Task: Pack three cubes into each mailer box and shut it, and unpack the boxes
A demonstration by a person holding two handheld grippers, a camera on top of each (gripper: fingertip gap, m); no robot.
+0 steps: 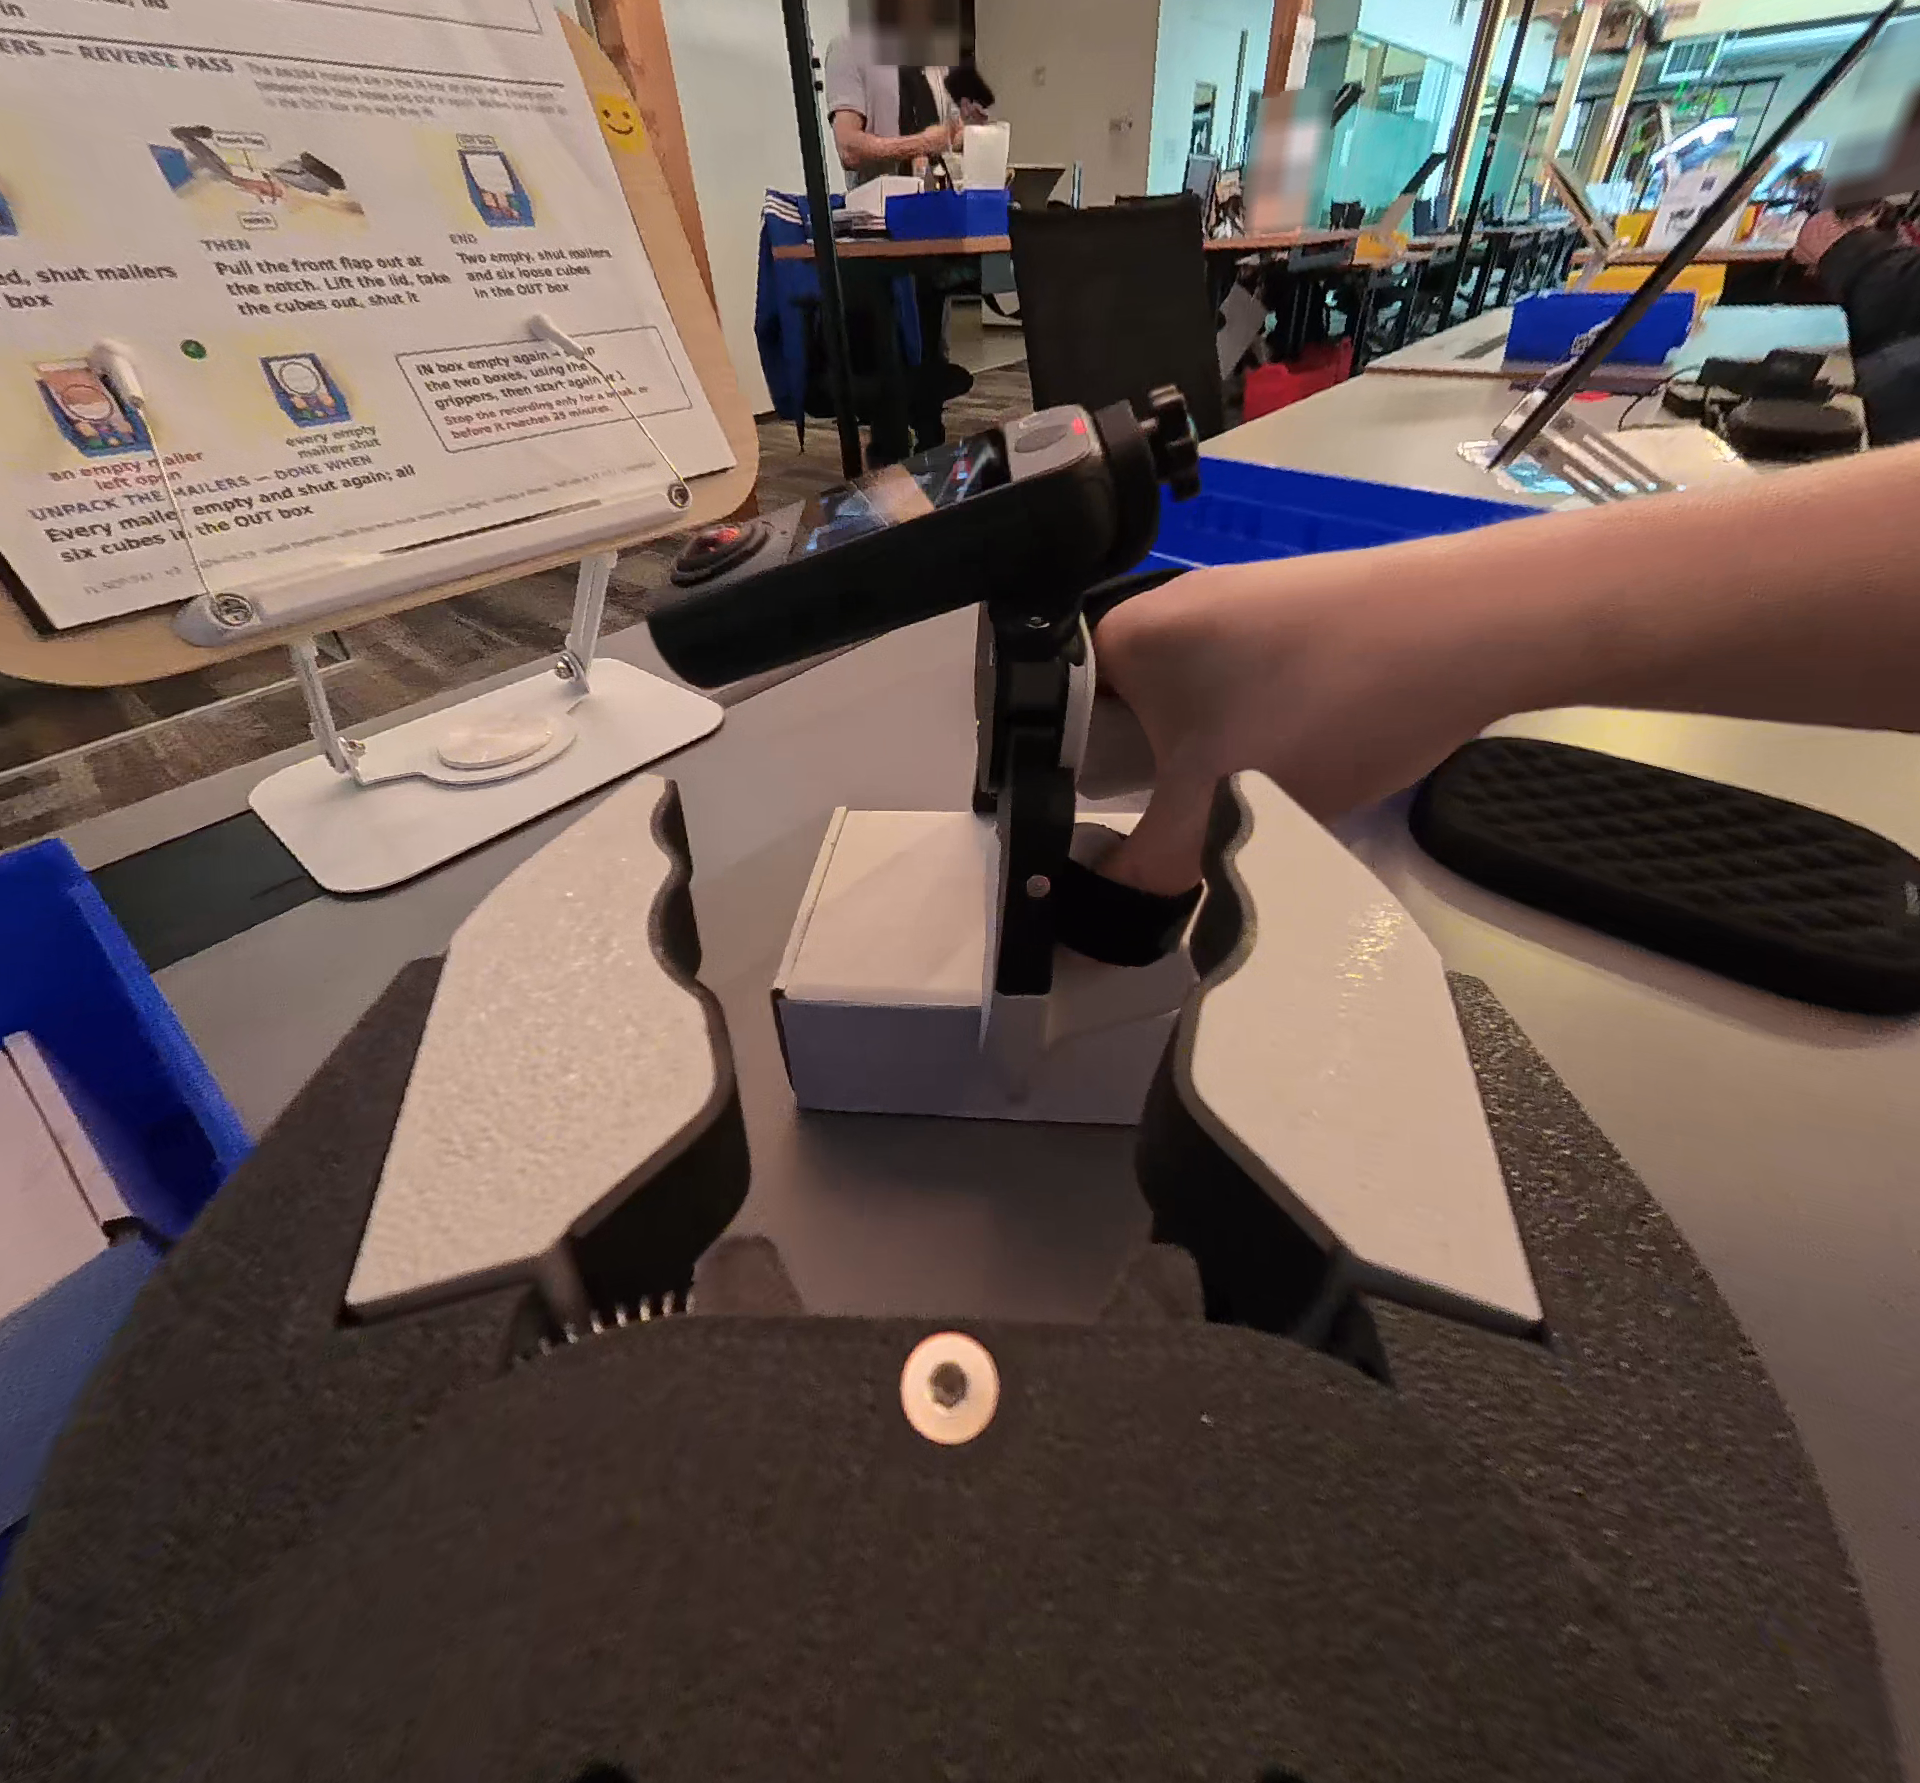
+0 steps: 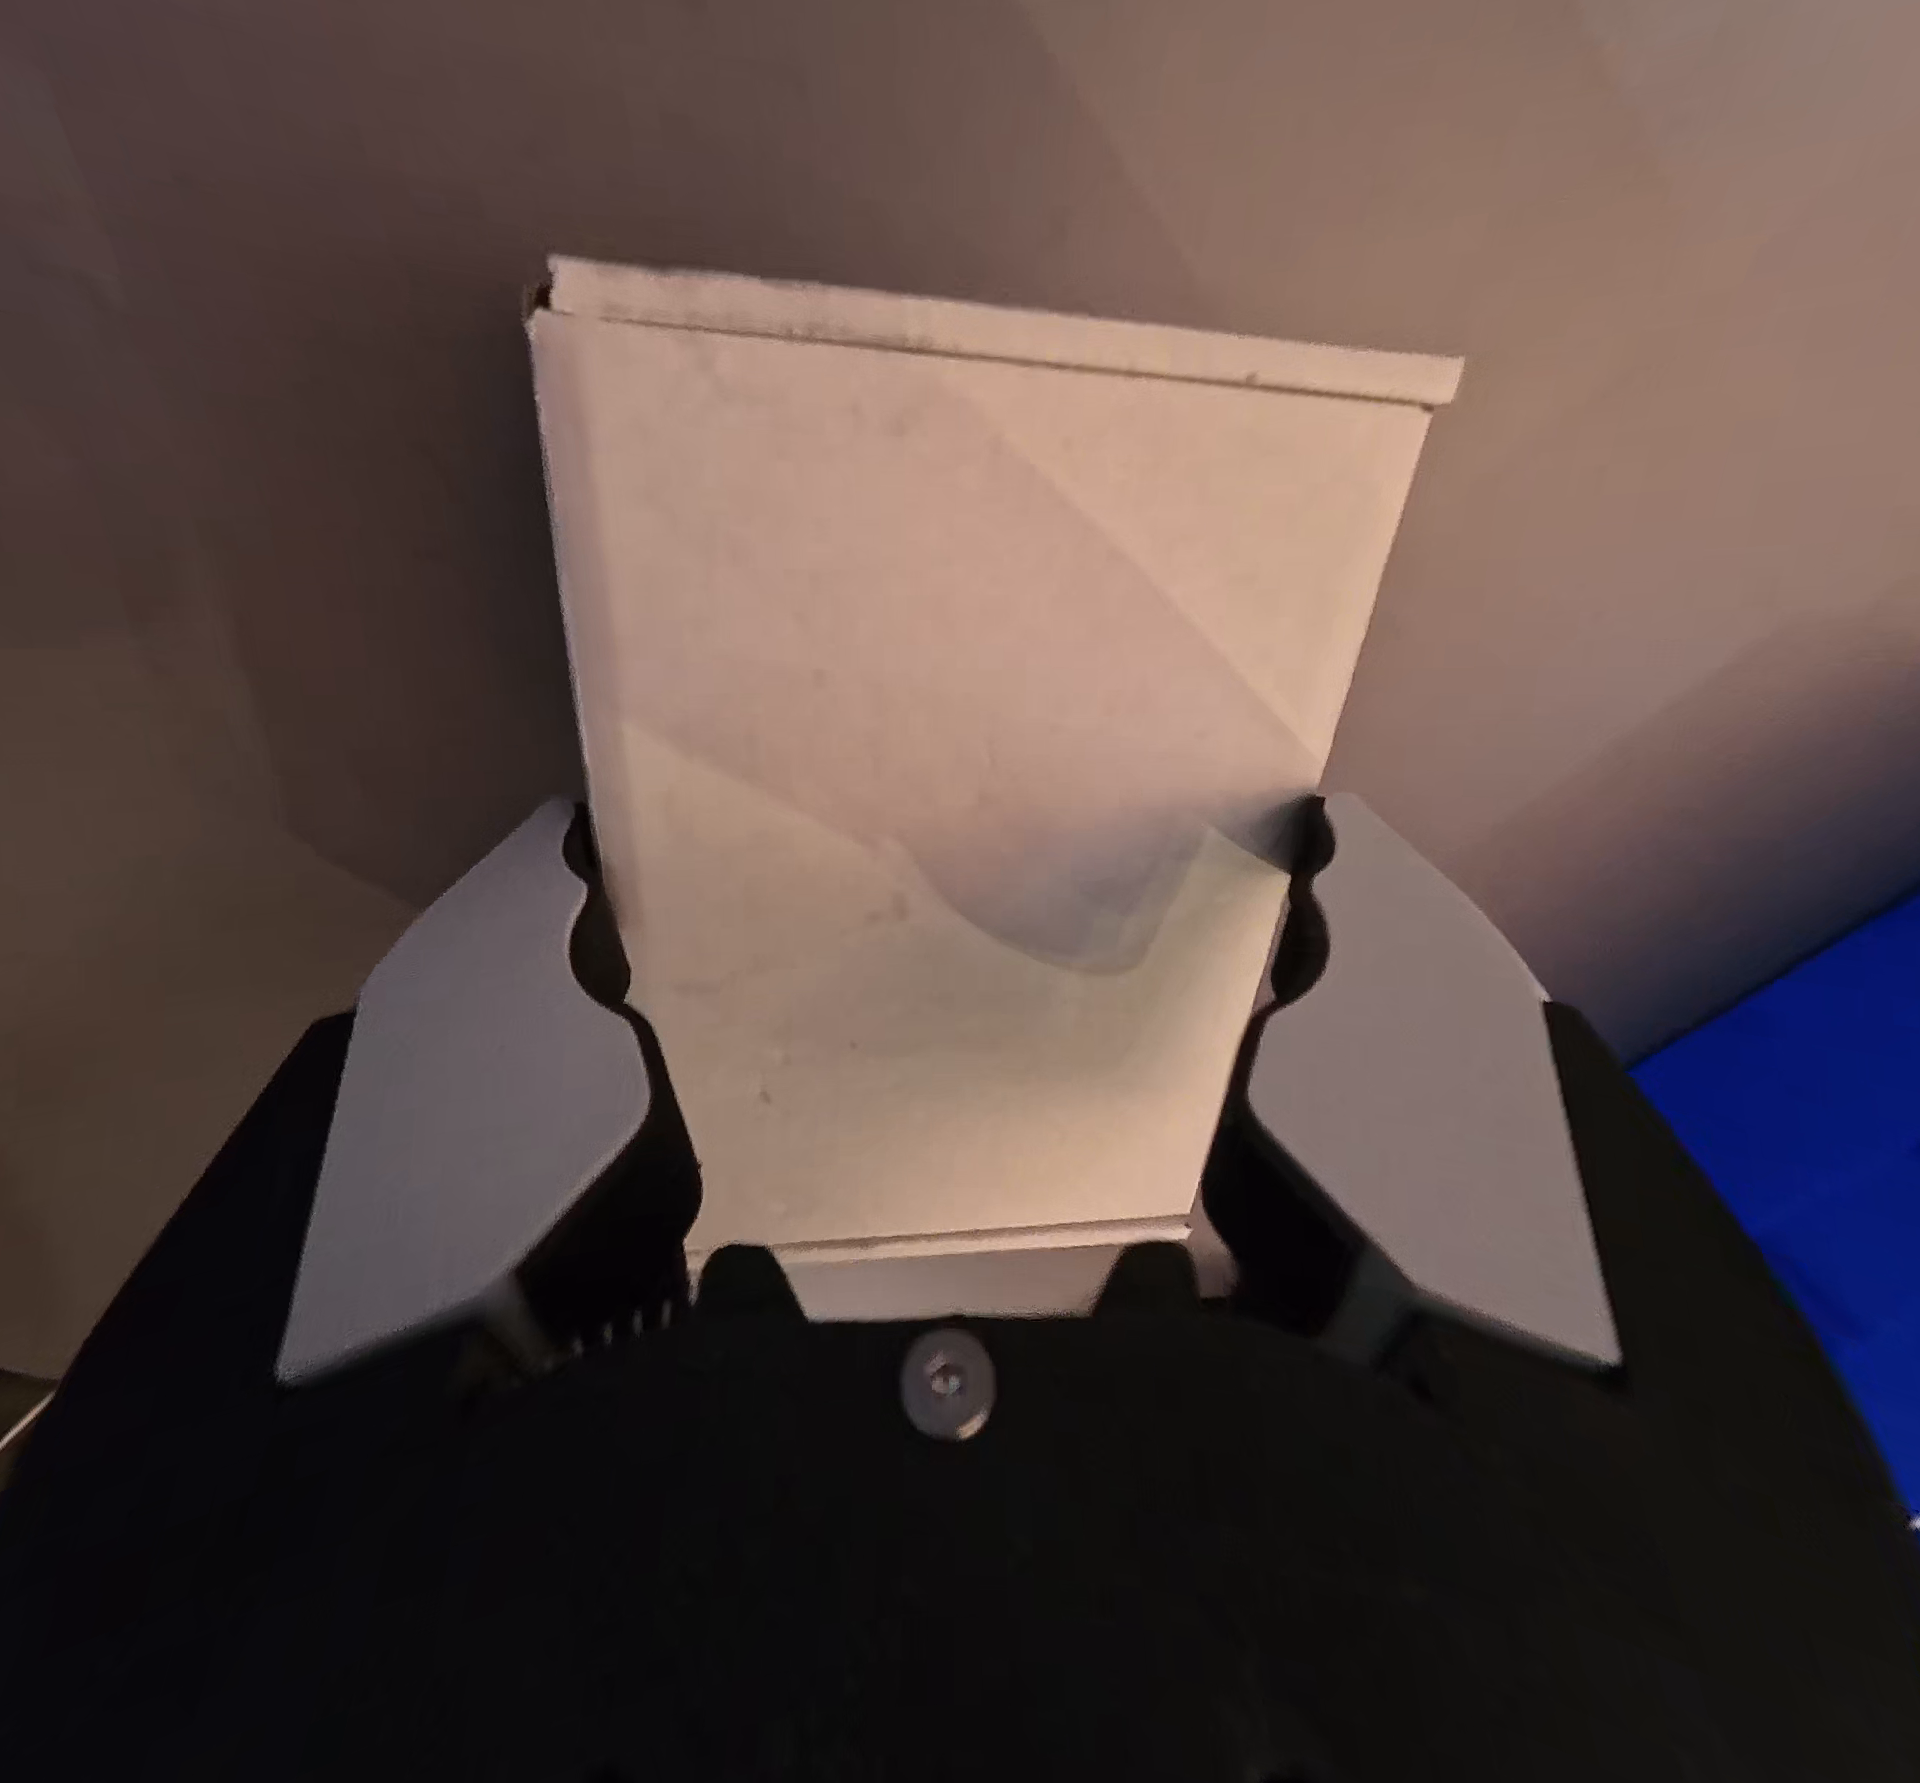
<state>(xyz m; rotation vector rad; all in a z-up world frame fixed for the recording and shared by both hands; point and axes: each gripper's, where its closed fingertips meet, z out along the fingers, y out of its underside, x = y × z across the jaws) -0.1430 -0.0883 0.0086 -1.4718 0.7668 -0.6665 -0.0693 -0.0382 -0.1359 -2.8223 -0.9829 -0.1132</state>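
The left gripper has its 2 fingers spread wide and grips nothing; it is aimed low across the grey table. The white mailer box sits on the table directly ahead, centred in the gap but just beyond the fingertips, with its lid closed. The right gripper points straight down onto the far right part of the box, held by a hand.

In the right wrist view, the right gripper straddles the mailer box, 1 finger at each long side. The pads lie against or just beside the side edges; whether they press the cardboard cannot be determined.

Outward, a blue bin stands at the left, a second blue bin behind the box, an instruction sheet on a stand at the far left, and a black pad at the right.
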